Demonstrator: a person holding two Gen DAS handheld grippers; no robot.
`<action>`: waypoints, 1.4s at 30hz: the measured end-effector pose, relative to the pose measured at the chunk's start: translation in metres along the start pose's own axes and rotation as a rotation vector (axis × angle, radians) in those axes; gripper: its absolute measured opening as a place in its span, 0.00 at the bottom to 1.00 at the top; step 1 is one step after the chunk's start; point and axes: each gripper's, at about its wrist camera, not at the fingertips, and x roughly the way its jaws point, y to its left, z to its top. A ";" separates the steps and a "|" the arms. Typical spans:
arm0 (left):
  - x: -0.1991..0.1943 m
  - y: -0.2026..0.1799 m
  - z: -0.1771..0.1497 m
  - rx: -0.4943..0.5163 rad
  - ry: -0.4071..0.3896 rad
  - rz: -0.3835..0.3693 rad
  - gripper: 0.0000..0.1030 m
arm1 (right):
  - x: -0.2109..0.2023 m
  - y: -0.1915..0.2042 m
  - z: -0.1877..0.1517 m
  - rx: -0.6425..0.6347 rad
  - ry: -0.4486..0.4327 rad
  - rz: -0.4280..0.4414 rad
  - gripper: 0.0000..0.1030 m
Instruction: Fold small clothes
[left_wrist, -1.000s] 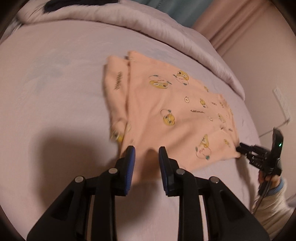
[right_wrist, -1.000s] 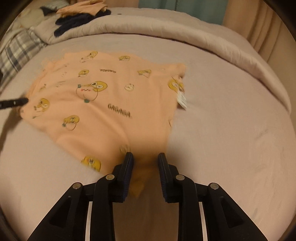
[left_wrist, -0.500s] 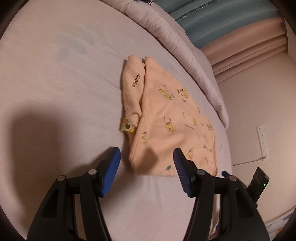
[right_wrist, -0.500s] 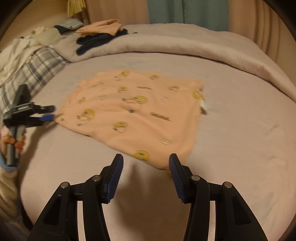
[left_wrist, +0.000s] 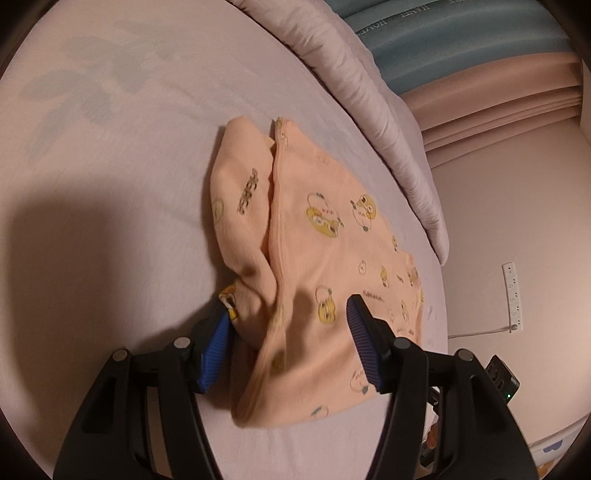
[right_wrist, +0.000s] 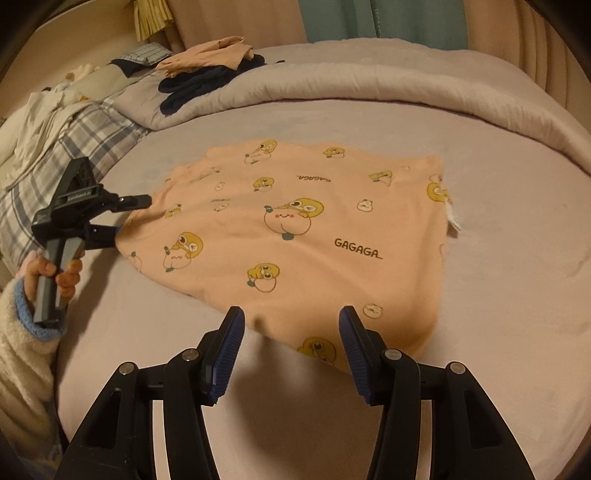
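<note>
Bed (right_wrist: 498, 295) with pale lilac sheet, rolled duvet (right_wrist: 406, 85) along its far side, peach garment (right_wrist: 295, 236) flat mid-sheet.
Garment: peach knit, yellow cartoon prints, "GAGAGA" text, one side folded over, white tag at far edge. Left gripper (left_wrist: 288, 332) jaws spread, astride the garment's near corner, no pinch; right gripper (right_wrist: 291, 343) jaws spread just off its near edge; both have just been opening.

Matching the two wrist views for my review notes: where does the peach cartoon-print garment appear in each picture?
Left wrist: the peach garment fills the centre and lower right, its near end between the left gripper fingers.
Right wrist: the peach garment lies spread across the centre, its near edge just beyond the right gripper.
Shared landmark: the rolled grey duvet along the bed's far side.
</note>
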 end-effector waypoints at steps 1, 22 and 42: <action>0.002 0.000 0.002 -0.004 0.003 -0.003 0.58 | 0.000 0.000 0.001 0.002 -0.002 0.002 0.51; 0.005 0.017 0.042 -0.054 0.030 -0.055 0.60 | 0.011 -0.001 0.012 0.031 0.007 0.050 0.51; 0.011 -0.058 0.029 0.254 -0.046 0.238 0.15 | 0.082 0.041 0.086 0.076 -0.039 0.080 0.37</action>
